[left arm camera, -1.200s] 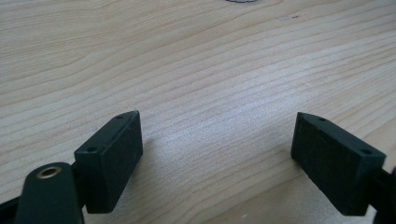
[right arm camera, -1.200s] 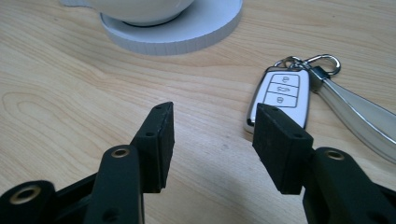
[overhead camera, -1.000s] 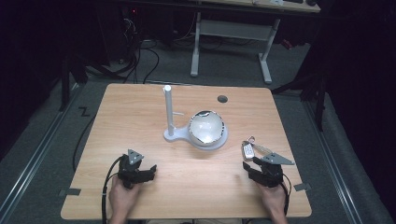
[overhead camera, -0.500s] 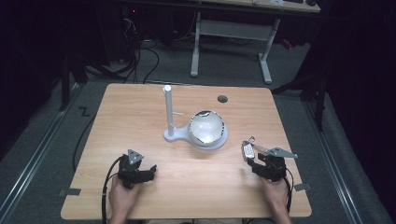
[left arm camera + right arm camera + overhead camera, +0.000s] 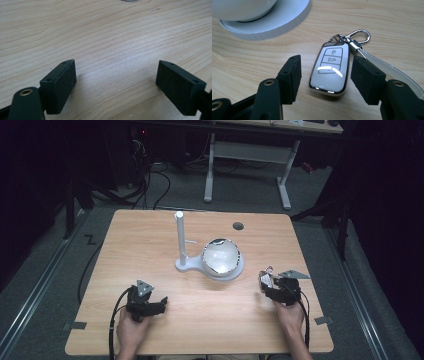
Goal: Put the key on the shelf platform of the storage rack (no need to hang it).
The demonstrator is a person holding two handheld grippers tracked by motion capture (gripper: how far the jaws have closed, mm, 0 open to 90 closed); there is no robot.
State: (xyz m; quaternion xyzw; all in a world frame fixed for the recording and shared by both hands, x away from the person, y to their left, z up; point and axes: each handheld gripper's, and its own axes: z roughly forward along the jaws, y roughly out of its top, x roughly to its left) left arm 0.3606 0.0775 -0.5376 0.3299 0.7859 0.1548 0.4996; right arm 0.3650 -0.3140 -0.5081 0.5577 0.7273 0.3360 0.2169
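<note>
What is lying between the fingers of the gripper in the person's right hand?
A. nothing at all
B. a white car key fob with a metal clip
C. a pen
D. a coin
B: in the right gripper view, a white car key fob with three buttons and a metal clip lies on the table between the open fingers of the right gripper.

We are resting our left gripper low near our edge, jaws spread wide and holding nothing. We are holding our right gripper low at the right, jaws parted and pointing away from us, hand behind it.
</note>
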